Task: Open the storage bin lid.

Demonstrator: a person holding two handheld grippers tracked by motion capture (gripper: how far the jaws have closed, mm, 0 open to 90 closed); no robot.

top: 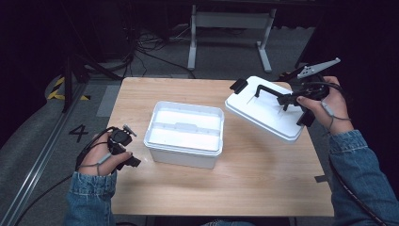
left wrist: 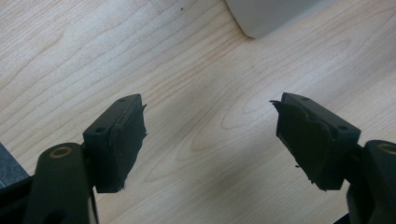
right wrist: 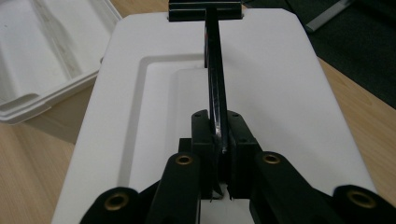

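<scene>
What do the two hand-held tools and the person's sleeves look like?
Both are black two-jaw tools with brass-coloured rivets and worn dark pads. The left tool trails a black cable; the right tool carries a grey three-cornered plate. The sleeves are blue denim.

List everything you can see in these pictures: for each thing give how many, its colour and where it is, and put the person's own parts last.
box: 1, white, open, middle of the table.
lid: 1, white, tilted, held up over the table's right side.
handle: 1, black, on top of the lid, clamped between the right gripper's jaws.
table: 1, light wood, under everything.
frame: 1, grey metal, on the floor behind the table.
cables: several, black, on the floor behind the table.
left gripper: 1, black, jaws wide apart over bare wood near the table's left edge.
right gripper: 1, black, shut on the handle.
hands: 2, one on each gripper.
sleeves: 2, blue denim, at the bottom corners.
</scene>
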